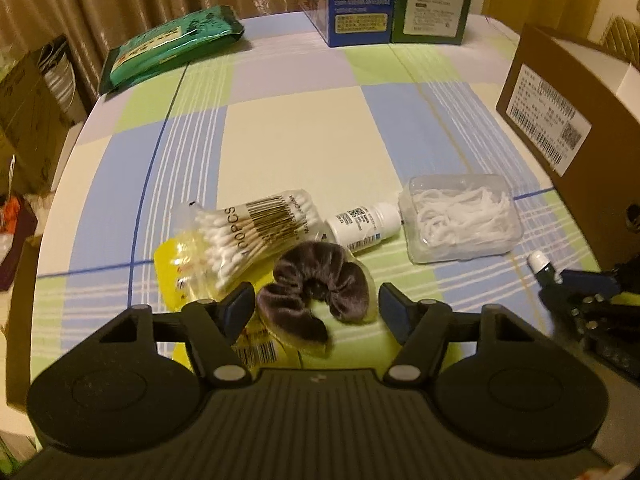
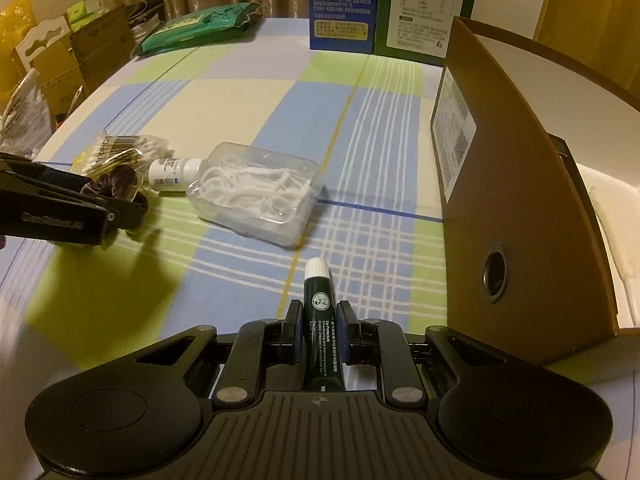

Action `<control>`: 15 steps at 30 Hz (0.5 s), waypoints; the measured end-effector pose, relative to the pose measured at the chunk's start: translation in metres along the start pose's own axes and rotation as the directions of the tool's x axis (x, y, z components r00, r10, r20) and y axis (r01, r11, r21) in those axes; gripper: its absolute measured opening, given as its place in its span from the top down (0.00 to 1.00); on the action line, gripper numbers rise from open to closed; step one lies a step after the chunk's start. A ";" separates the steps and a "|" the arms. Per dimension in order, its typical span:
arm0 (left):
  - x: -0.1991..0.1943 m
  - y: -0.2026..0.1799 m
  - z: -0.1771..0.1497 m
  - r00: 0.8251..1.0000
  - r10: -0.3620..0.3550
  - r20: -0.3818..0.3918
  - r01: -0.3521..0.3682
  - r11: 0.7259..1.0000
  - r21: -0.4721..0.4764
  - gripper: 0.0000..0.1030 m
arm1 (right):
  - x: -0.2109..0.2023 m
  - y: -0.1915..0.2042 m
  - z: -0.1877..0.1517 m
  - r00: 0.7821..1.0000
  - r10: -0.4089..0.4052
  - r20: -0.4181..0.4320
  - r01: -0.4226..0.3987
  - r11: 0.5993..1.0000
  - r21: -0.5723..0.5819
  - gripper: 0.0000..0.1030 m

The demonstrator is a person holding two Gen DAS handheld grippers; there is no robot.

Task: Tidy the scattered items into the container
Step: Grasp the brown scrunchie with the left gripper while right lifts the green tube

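Clamped between my right gripper [image 2: 318, 334] fingers, low in the frame, I'm holding the green lip balm tube [image 2: 320, 320], light and stiff, mid-body, while my left gripper [image 1: 316, 306] is straddling the soft brown scrunchie [image 1: 314, 286], jaws apart, brown box [image 2: 516, 216] at right.

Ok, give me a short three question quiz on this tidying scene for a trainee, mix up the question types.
1. True or false: the right tongs are shut on the green tube.
2. The open left tongs flank which item? A) floss pick case B) brown scrunchie C) white bottle
3. Fill in: the cotton swab bag lies against the white ____.

Key: 1 true. 2 B, the brown scrunchie. 3 bottle.
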State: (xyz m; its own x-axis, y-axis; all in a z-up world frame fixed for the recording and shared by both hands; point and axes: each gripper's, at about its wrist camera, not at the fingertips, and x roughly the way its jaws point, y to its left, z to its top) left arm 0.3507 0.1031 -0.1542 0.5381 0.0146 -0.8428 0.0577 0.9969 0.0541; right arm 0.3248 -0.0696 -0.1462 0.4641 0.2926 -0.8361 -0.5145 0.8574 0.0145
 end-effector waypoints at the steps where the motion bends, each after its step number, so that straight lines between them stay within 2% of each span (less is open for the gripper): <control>1: 0.002 -0.001 0.000 1.000 0.004 0.000 -0.004 1.000 0.010 0.41 | 0.000 0.000 0.000 1.000 0.000 0.001 0.000 1.000 0.000 0.86; 3: 0.006 -0.002 0.000 1.000 0.005 -0.001 -0.005 1.000 0.023 0.55 | 0.000 0.000 0.000 1.000 -0.003 0.004 0.003 1.000 -0.005 0.86; 9: 0.000 -0.005 -0.007 1.000 0.021 0.019 -0.023 0.997 0.073 0.75 | 0.001 0.001 0.001 1.000 -0.013 0.016 0.013 1.000 -0.015 0.86; 11: -0.005 -0.003 -0.010 1.000 0.007 0.015 -0.008 0.998 0.067 0.80 | 0.002 0.001 0.001 1.000 -0.017 0.020 0.017 1.000 -0.009 0.86; 15: -0.013 -0.006 -0.017 1.000 -0.001 0.007 0.000 0.998 0.066 0.82 | 0.002 0.000 0.001 1.000 -0.012 0.022 0.013 1.000 -0.018 0.86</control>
State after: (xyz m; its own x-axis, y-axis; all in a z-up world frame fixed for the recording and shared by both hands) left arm 0.3292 0.0979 -0.1525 0.5436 0.0135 -0.8393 0.1130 0.9896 0.0892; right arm 0.3259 -0.0687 -0.1473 0.4859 0.2913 -0.8240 -0.5216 0.8532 -0.0060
